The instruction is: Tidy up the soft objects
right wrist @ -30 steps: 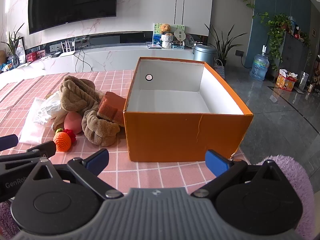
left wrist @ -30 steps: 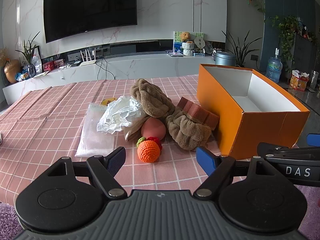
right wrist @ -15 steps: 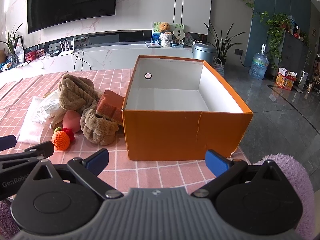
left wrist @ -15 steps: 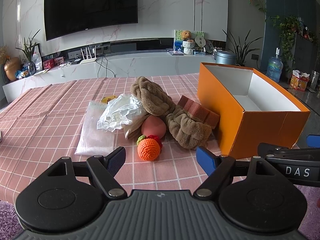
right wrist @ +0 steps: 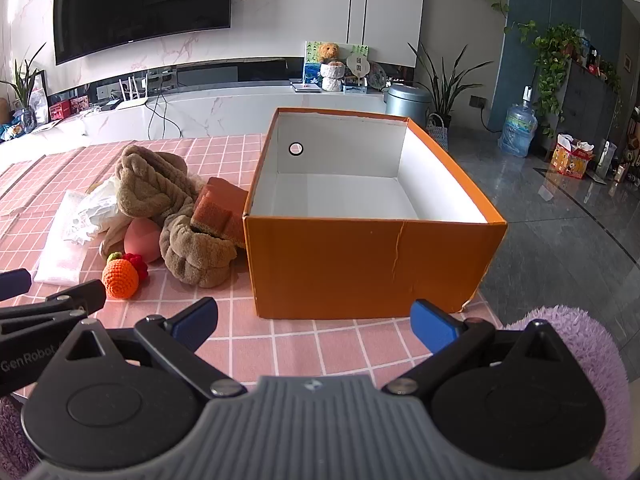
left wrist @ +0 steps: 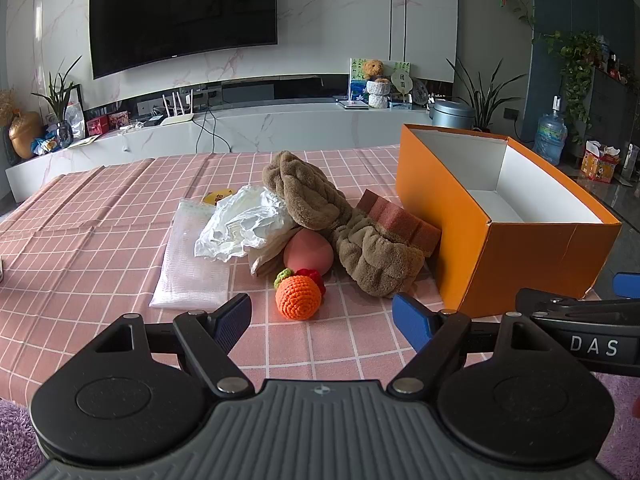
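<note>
Your left tool (left wrist: pixel 321 311) sits low in the frame, just below the crocheted orange (left wrist: pixel 298 297) at frame centre; the brown towel (left wrist: pixel 352 232), pink sponge ball (left wrist: pixel 308 254) and brick-red sponges (left wrist: pixel 400 220) pile above it on the tabletop (left wrist: pixel 80 248). Your right tool (right wrist: pixel 313 322) faces the empty orange box (right wrist: pixel 360 264) at centre. Since a second ago, both views have edged slightly closer. Both tools' jaws stand wide apart, holding nothing.
</note>
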### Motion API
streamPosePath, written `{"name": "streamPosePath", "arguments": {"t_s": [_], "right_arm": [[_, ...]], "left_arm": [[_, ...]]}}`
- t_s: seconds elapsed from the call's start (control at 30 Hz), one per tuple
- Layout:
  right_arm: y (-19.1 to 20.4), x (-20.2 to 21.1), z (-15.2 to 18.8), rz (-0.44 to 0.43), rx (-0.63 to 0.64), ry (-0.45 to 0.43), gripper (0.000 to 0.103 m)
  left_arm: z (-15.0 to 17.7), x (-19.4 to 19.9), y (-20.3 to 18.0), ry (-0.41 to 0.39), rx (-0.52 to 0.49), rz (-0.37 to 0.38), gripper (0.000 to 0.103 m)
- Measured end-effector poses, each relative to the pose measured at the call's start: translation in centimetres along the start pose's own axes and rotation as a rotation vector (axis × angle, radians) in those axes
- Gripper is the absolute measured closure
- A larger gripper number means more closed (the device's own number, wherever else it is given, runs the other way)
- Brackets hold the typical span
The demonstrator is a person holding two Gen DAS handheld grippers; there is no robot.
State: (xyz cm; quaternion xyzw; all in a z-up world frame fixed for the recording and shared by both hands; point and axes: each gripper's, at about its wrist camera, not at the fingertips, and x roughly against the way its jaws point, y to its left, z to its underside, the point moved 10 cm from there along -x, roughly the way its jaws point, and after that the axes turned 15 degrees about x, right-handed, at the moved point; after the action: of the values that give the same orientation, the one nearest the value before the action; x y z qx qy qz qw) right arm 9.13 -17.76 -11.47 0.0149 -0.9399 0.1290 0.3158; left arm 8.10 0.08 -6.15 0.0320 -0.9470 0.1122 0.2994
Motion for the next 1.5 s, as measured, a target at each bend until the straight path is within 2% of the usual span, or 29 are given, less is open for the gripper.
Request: {"name": "streamPosePath", "arguments": {"t_s": [0.47, 0.67, 0.7, 0.77, 0.83, 0.9, 0.97, 1.07, 1.17, 1.37, 1.5], "right_arm": [[0.3, -0.3, 0.1, -0.018, 0.004, 0.000, 0.002], [0.5, -0.2, -0.7, -0.058, 0.007, -0.079, 0.003], [0.6, -0.2, -0.9, -0.059, 0.017, -0.086, 0.005], [0.9, -0.1, -1.4, -0.060, 0.046, -0.105, 0.021], [1.5, -0.2, -2.0, -0.066, 0.088, -0.122, 0.029], [2.3, 0.0, -2.6, -0.098, 0.127, -0.155, 0.033], [3.5, 0.1, -3.2, -0.134, 0.177, -0.194, 0.047], [5.4, -0.3, -3.9, -0.187, 0.262, -0.227, 0.060], [6.7, -1.3, -4.6, -0.247, 0.285, -0.242, 0.061], [7.8, -3.3, -6.3, -0.328, 0.248, -0.269, 0.061], [8.4, -4.8, -6.9, -0.344, 0.259, -0.271, 0.061]], "left_arm": [[0.0, -0.1, 0.1, 0.008, 0.004, 0.005, 0.009], [-0.3, -0.2, 0.3, 0.015, 0.008, 0.036, 0.021], [-0.4, -0.3, 0.3, 0.015, 0.006, 0.046, 0.023], [-0.6, -0.4, 0.4, 0.021, 0.010, 0.060, 0.026], [-0.8, -0.5, 0.7, 0.026, 0.023, 0.064, 0.029], [-1.1, -0.8, 1.0, 0.025, 0.029, 0.064, 0.032], [-1.3, -1.2, 1.6, 0.032, 0.040, 0.055, 0.042], [-1.6, -2.1, 2.6, 0.063, 0.058, 0.051, 0.045], [-2.1, -3.0, 3.4, 0.080, 0.066, 0.052, 0.045], [-1.9, -5.4, 3.7, 0.125, 0.077, 0.107, 0.045], [-1.2, -7.7, 3.7, 0.146, 0.060, 0.107, 0.045]]}}
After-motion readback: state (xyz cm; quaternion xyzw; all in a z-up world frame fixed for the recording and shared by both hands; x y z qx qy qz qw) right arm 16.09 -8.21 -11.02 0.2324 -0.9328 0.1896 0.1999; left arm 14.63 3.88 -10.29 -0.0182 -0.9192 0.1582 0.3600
